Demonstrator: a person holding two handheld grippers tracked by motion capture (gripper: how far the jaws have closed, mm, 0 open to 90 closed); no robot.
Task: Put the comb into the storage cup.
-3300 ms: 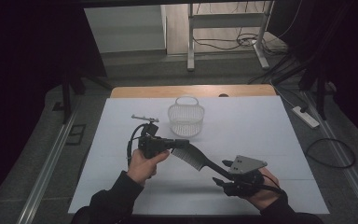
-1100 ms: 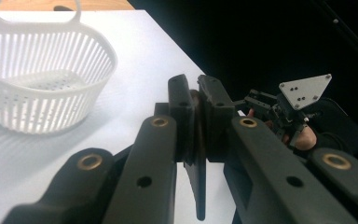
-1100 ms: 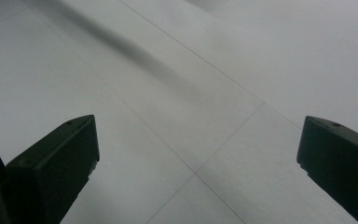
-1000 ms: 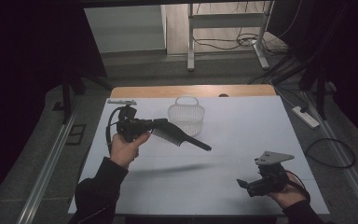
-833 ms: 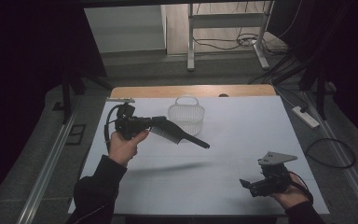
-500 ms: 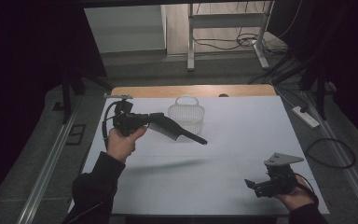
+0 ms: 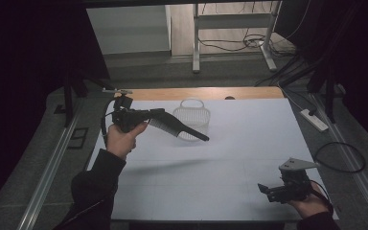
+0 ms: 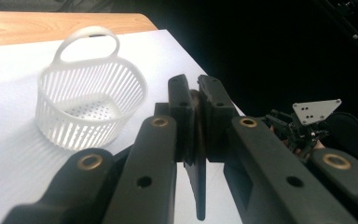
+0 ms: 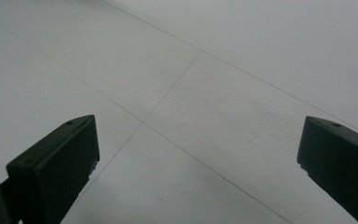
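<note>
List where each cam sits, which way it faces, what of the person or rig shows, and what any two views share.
High view: above the near side, facing forward and down on the table; both forearms, left gripper holding a black comb, right gripper.
Left gripper view: along its jaws, clamped on the comb, toward the white basket.
Right gripper view: open jaws over bare table.
Shared: high and left gripper views both show the basket.

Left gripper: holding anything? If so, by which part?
Yes. The left gripper is shut on the black comb, gripping its toothed end; the handle sticks out free. Right gripper holds nothing.
</note>
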